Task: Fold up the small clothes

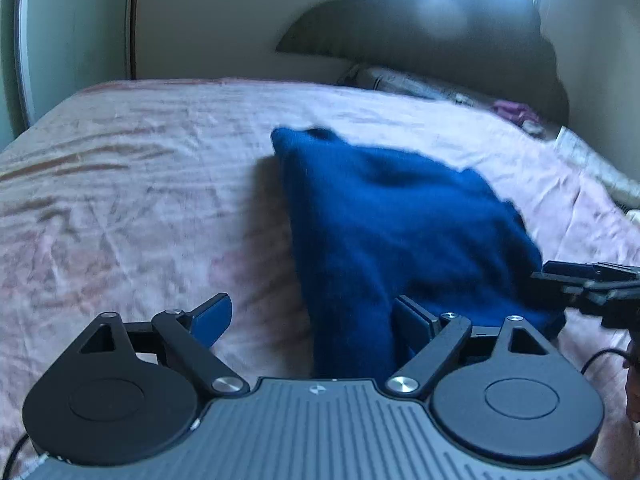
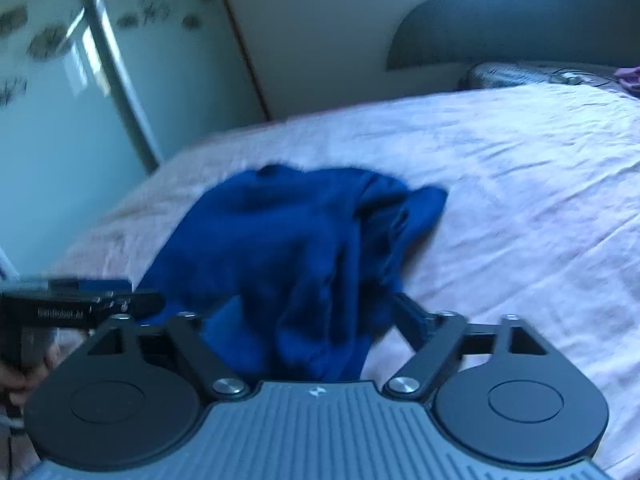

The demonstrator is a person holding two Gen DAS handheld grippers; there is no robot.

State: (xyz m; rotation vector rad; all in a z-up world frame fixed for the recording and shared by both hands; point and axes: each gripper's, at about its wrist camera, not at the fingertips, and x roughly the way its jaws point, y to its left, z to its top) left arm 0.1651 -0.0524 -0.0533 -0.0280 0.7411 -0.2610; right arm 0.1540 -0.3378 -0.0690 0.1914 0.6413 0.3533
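A wide bed covered in a wrinkled pale pink sheet (image 1: 140,184) fills both views, backed by a dark arched headboard (image 1: 440,28) and, in the right wrist view, a pale green glass door with leaf prints (image 2: 52,92). On the sheet, near the bed's near edge, lies a rumpled deep blue knitted garment (image 1: 400,232), bunched into folds, its near hem reaching in between both sets of tongs.

The left tongs (image 1: 312,320) stand wide apart, the garment's near edge draped between the blue-padded fingers (image 1: 212,316) without being pinched. The right tongs (image 2: 296,320) are also spread, with blue cloth heaped between them (whether any of it is caught, I cannot tell).

In the right wrist view, blurred white lettering on the left tool's black body reads roughly "...Robot.AI".
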